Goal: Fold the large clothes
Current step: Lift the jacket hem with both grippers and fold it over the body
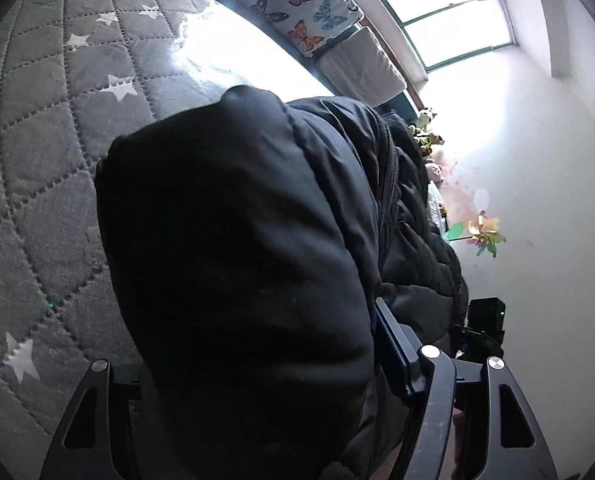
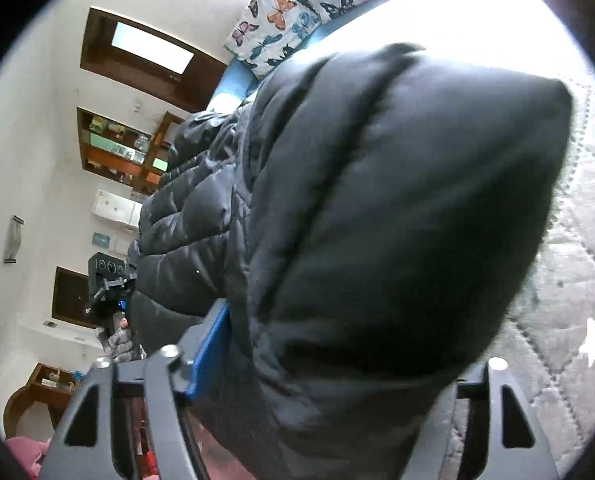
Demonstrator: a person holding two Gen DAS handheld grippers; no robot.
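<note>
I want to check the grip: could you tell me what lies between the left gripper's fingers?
A thick fold of the black puffer jacket fills the left gripper, seen in the left wrist view.

Both grippers, left (image 1: 317, 360) (right (image 2: 317, 344)), clamped.

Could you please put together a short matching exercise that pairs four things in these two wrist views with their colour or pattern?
Things:
1. jacket
2. bedspread
3. pillow
4. pinwheel

Descriptions:
A. white with coloured butterflies
B. black, puffy and quilted
C. yellow, green and pink
D. grey with white stars

Right pairs: 1-B, 2-D, 3-A, 4-C.

The jacket fills the middle of both views, held between the jaws of each gripper, above the bedspread. The pillow lies at the far end of the bed, and the pinwheel shows against the white wall.
</note>
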